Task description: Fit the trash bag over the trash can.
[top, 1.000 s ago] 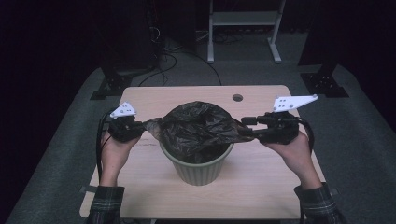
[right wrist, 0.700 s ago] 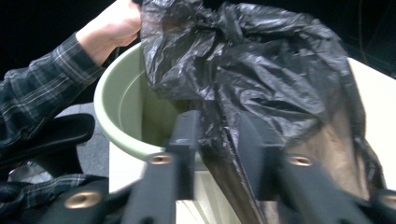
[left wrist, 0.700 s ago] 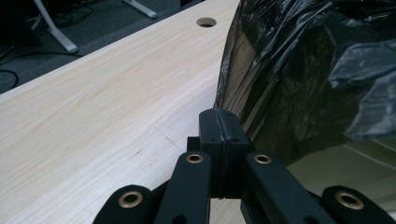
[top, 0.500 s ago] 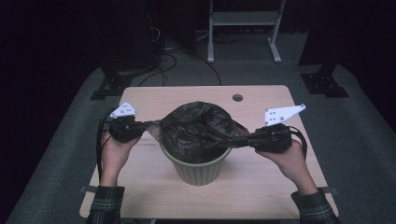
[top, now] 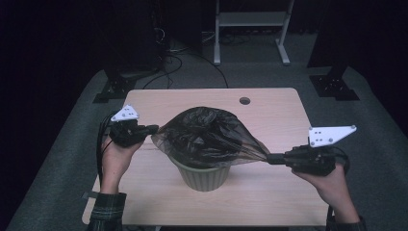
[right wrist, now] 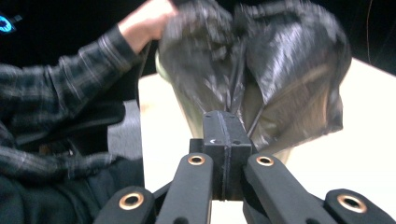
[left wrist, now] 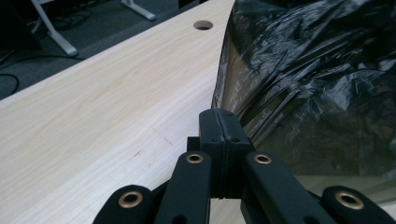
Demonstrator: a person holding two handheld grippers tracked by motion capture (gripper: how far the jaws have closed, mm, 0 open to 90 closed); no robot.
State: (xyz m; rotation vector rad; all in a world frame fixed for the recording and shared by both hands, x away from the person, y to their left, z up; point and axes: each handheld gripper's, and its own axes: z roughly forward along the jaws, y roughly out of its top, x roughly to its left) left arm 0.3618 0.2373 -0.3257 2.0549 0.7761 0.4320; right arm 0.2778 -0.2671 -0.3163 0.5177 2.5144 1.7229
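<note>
R gripper [top: 270, 158] farther out/lower than before, bag [top: 207, 137] stretched; both grippers' fingers clamped on bag, L gripper [top: 155, 129] too.

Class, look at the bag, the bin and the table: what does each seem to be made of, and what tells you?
Bag: thin black plastic film, glossy; it crinkles, shines, and lets light through where stretched.
Bin: probably moulded plastic, matt pale green, smooth wall.
Table: light wood or wood-look laminate; grain lines show, flat low-sheen surface.

Bin [top: 206, 175] mid-counter [top: 269, 207] before me, bag [top: 207, 137] in it and stretched over its rim, my left gripper [top: 153, 129] at its left edge, my right gripper [top: 270, 158] at its right corner.
</note>
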